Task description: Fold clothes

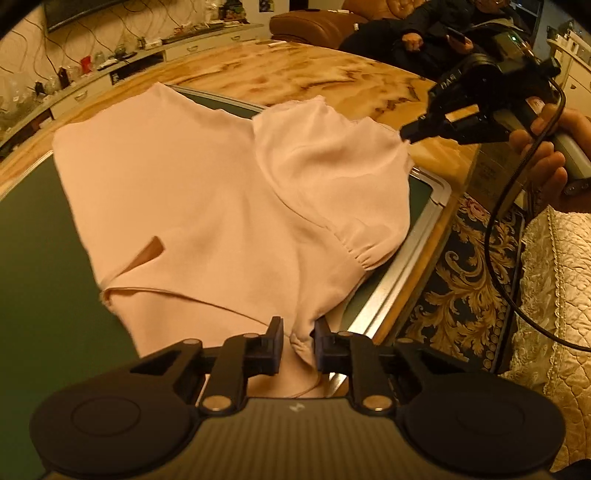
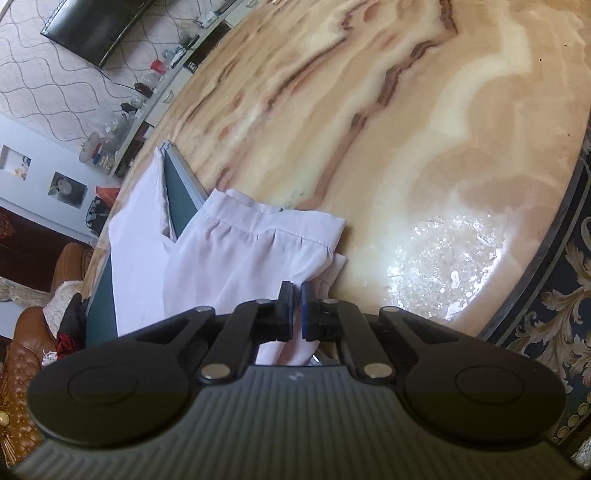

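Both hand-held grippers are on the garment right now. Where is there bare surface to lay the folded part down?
Bare marble tabletop lies beyond the garment's far edge. Green mat shows uncovered beside its left edge. The mat's right side is crowded by the sleeve.

1. A glossy marble-patterned tan desk (image 2: 424,155) carries a dark green mat with a silver metal frame (image 1: 424,218).
2. A black flat television (image 2: 92,26) hangs on wave-patterned wallpaper.
3. A brown leather sofa (image 1: 306,27) stands beyond.

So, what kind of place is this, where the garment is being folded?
Most likely a home living room: a wall-mounted television, a brown leather sofa and a large marble-patterned table, on which the pink garment lies.
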A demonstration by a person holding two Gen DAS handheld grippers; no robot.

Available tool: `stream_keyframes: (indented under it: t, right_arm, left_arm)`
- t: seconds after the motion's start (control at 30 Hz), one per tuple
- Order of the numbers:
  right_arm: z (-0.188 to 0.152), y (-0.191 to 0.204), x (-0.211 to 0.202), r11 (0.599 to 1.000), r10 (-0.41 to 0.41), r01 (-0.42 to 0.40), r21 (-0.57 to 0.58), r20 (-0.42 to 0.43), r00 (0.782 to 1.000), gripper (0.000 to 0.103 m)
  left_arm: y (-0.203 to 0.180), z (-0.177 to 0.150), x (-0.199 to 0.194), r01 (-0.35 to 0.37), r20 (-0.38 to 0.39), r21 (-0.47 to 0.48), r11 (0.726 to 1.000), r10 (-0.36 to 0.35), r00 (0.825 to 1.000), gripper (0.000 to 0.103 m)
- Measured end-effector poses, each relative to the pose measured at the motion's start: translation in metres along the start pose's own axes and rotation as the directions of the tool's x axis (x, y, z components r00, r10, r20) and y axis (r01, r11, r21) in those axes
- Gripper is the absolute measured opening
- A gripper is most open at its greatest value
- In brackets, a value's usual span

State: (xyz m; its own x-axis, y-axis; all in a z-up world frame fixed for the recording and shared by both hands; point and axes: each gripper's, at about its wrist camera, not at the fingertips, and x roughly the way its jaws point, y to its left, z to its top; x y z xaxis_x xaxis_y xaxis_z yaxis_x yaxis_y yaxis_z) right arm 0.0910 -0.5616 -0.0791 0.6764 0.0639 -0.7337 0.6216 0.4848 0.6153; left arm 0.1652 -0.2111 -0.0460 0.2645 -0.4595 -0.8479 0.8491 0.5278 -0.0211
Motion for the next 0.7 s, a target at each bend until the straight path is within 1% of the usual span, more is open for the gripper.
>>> stream_keyframes:
  t: [0.2,0.27,0.37,0.4,0.43,0.5,0.53,0.67,0.7]
  right_arm:
    - [-0.003,0.002,-0.002,0.999,-0.029,0.029,-0.024,-0.003,1.000,0.008]
    - [-0.004,0.002,-0.002,0.999,-0.037,0.037,-0.030,-0.007,0.999,0.008]
    - [-0.006,0.004,-0.004,0.999,-0.024,0.024,-0.043,-0.008,1.000,0.018]
    - [-0.006,0.006,-0.005,0.999,-0.022,0.022,-0.046,-0.009,1.000,0.025]
    - [-0.007,0.007,-0.005,0.998,-0.020,0.020,-0.053,-0.011,1.000,0.031]
    - [-0.008,0.011,-0.007,0.997,-0.014,0.014,-0.071,-0.008,1.000,0.036]
    - [-0.009,0.013,-0.008,0.997,-0.013,0.012,-0.078,-0.009,1.000,0.040]
    - [-0.009,0.012,-0.010,0.997,-0.010,0.009,-0.071,-0.009,1.000,0.042]
    - [-0.009,0.011,-0.011,0.998,-0.016,0.016,-0.066,-0.007,1.000,0.042]
  left_arm:
    - [-0.007,-0.003,-0.002,-0.046,-0.024,0.070,0.996,0.047,0.999,0.019]
    - [-0.010,-0.004,-0.001,-0.035,-0.031,0.090,0.995,0.038,0.999,0.019]
    - [-0.009,-0.004,0.000,-0.054,-0.028,0.084,0.995,0.056,0.998,0.019]
    - [-0.009,-0.004,0.000,-0.058,-0.026,0.078,0.995,0.060,0.998,0.019]
    - [-0.007,-0.004,-0.001,-0.065,-0.020,0.070,0.995,0.067,0.998,0.017]
    - [-0.004,-0.004,-0.004,-0.073,-0.010,0.062,0.995,0.073,0.997,0.010]
    - [-0.003,-0.005,-0.005,-0.074,-0.005,0.061,0.995,0.074,0.997,0.010]
    - [-0.001,-0.006,-0.009,-0.070,-0.004,0.076,0.995,0.070,0.998,0.008]
    - [-0.002,-0.008,-0.010,-0.058,-0.006,0.087,0.995,0.059,0.998,0.008]
